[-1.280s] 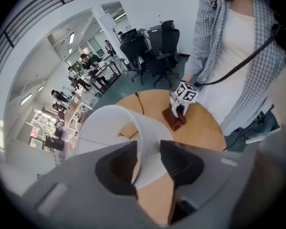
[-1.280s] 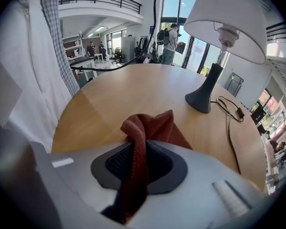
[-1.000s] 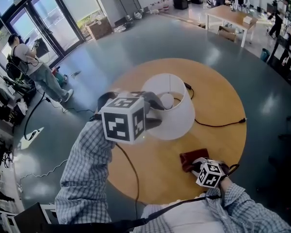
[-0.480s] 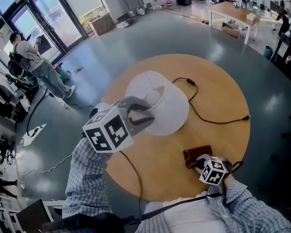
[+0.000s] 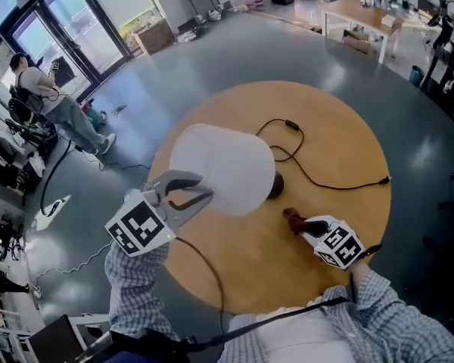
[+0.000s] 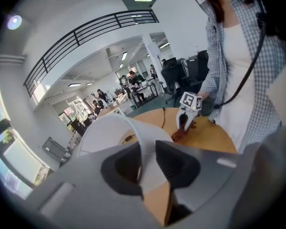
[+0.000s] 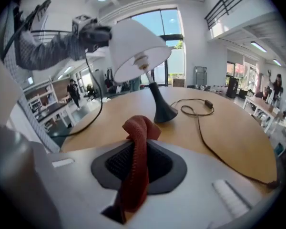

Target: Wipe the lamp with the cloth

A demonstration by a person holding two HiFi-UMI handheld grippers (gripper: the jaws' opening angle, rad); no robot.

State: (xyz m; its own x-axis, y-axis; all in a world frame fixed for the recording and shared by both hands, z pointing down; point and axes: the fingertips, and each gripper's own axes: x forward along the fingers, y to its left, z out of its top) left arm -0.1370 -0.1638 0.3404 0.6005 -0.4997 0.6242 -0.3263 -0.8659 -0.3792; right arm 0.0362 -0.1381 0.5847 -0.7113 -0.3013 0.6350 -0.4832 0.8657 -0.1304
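Two tongs are at work over one round wooden bench [image 5: 340, 142], which carries one lamp [image 5: 223, 169] with a white cone-shaped shade and a dark flared base [image 5: 275, 187]. One dark red cloth [image 7: 136, 147] is the only rag in sight, and one thin black cord [image 5: 318, 184] trails from the lamp's base in loops across the wood, with one inline switch [image 5: 291, 125] along it and one plug [image 5: 384, 180] near the bench's right edge.

The left tongs [image 5: 206, 187] have just been closing, and the thin wall of the shade stands between their pads at the rim, pinched there. The shade leans toward that side while the base rests on the bench.

The right tongs [image 5: 299, 224] are pressed together on the cloth: it runs down through the gap between the pads, and its bunched end sticks out past the tips. They sit close to the lamp's base, on the person's side of it, apart from the shade. From the right gripper view the base and stem stand directly ahead of the cloth, with the shade above them.

Beyond the bench, one person [image 5: 41, 97] is by the glass doors, and one pale rectangular table [image 5: 359, 13] stands far off on the grey floor.
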